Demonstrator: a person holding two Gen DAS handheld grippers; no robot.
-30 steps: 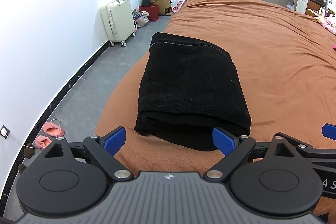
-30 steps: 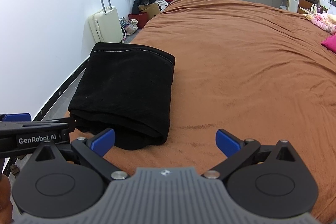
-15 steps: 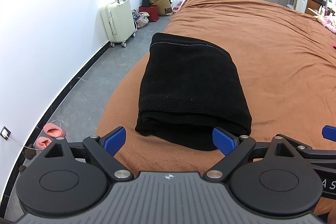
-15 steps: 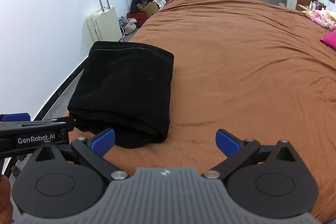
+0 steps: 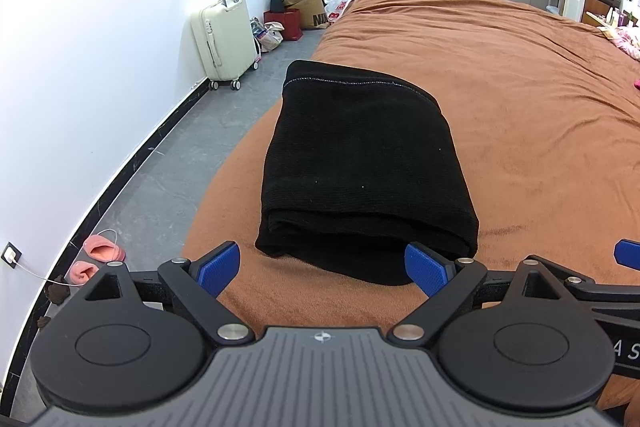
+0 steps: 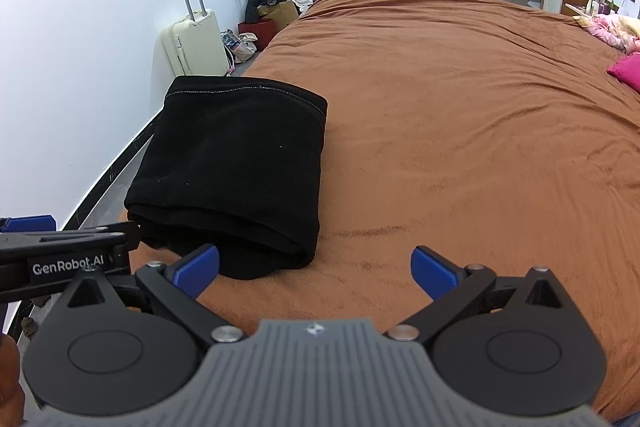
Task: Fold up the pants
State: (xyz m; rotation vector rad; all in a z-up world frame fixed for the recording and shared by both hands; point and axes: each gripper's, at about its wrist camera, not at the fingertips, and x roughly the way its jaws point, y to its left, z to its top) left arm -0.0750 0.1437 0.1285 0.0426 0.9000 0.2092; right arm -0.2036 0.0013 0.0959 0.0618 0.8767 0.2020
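Black pants point(image 5: 364, 167) lie folded into a thick rectangle near the left edge of a bed with a brown cover point(image 5: 520, 107). In the right wrist view the same pants point(image 6: 236, 175) sit left of centre. My left gripper point(image 5: 322, 267) is open just in front of the bundle's near edge, with nothing between its blue fingers. My right gripper point(image 6: 316, 269) is also open and empty, over the cover to the right of the bundle's near corner. The left gripper's body point(image 6: 64, 255) shows at the left edge of the right wrist view.
A grey floor strip point(image 5: 168, 163) runs between the bed and the white wall. A cream suitcase point(image 5: 224, 35) stands by the wall, with bags and clothes point(image 5: 308, 3) piled beyond. Pink slippers point(image 5: 96, 255) lie on the floor. A pink pillow point(image 6: 626, 69) lies far right.
Both grippers have drawn back very slightly from the folded pants. The pants have not moved, and both grippers stay open.
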